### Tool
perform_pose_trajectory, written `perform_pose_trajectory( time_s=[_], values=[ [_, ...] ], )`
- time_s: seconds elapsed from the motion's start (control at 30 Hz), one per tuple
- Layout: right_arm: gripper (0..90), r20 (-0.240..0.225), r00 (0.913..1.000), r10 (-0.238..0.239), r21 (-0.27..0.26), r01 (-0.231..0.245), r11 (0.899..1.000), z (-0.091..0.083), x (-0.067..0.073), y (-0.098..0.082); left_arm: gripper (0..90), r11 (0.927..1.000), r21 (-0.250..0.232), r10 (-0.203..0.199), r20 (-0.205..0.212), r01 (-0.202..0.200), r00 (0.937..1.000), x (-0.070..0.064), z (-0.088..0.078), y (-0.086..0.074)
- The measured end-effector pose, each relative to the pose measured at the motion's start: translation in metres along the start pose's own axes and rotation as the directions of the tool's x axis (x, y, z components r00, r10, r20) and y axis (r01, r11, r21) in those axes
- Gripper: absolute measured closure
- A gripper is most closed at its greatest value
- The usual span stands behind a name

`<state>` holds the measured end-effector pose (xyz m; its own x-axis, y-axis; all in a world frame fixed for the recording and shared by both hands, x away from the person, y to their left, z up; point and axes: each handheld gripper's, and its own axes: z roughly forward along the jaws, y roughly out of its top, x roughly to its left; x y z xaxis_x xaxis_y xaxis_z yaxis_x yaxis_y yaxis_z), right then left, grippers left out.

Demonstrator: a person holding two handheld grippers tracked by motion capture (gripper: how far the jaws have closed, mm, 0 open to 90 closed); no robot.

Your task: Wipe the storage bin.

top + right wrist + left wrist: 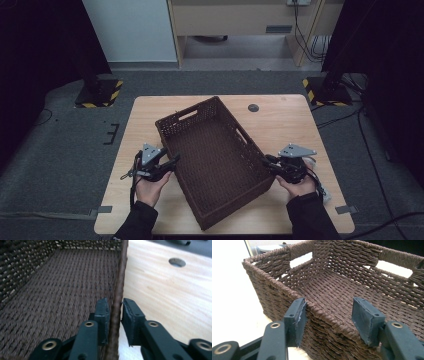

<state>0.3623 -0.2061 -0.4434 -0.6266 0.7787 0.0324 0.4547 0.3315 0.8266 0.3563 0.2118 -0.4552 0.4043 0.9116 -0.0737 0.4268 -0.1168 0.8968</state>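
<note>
Pale wooden counter carried our dark-brown woven rectangular basket skewed across its middle. Our right tongs pinched its right rim; our left tongs straddled the left rim, unclamped. Clamping left, then lifting evenly, seemed next.

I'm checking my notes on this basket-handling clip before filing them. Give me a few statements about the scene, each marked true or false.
1. The wicker basket is empty. True.
2. The right gripper clamps the basket's side wall. True.
3. The left gripper is pinched tight on the rim. False: its jaws straddle the wall, with the inner pad standing clear.
4. The basket stands on the floor. False: it rests on the wooden table.
5. The table has a round hole. True.
</note>
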Motion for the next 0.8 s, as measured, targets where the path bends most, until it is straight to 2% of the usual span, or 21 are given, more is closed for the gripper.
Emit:
perform_pose_trajectory(
  time_s=[0.1,0.23,0.3,0.37,0.5,0.73,0.8],
  values=[
    [69.3,0.002,0.9999,-0.013,-0.023,0.014,1.0,0.003,0.0,0.005,44.1,1.0,-0.006,0.002,-0.007,-0.002,1.0,0.003,0.004,0.001],
    [70.4,0.001,0.9999,-0.013,-0.036,0.013,0.999,0.01,-0.001,0.011,45.2,0.9998,-0.014,0.012,-0.012,-0.012,0.9999,0.007,0.011,0.003],
    [74.5,-0.013,0.9999,-0.005,-0.035,0.005,0.999,0.012,-0.001,0.011,45.0,0.9999,-0.015,0.0,-0.004,0.0,1.0,0.009,0.011,0.003],
    [77.7,-0.027,0.9996,0.002,-0.036,-0.003,0.999,0.011,0.0,0.01,41.4,0.9999,-0.006,-0.009,-0.014,0.009,0.9999,0.008,0.011,0.003],
    [79.4,-0.019,0.9998,-0.007,-0.033,0.006,0.999,0.01,0.002,0.009,37.2,0.9999,0.003,-0.015,-0.009,0.015,0.9998,0.005,0.005,0.002],
    [78.3,-0.029,0.9996,0.006,-0.038,-0.007,0.999,0.003,0.011,0.003,37.0,0.9996,0.004,0.028,-0.003,-0.028,0.9996,-0.001,-0.003,-0.001],
    [77.6,-0.035,0.9994,0.003,-0.034,-0.004,0.999,0.001,0.013,0.003,36.4,0.9994,-0.017,0.031,-0.001,-0.031,0.9995,-0.002,0.0,-0.003]
  ],
)
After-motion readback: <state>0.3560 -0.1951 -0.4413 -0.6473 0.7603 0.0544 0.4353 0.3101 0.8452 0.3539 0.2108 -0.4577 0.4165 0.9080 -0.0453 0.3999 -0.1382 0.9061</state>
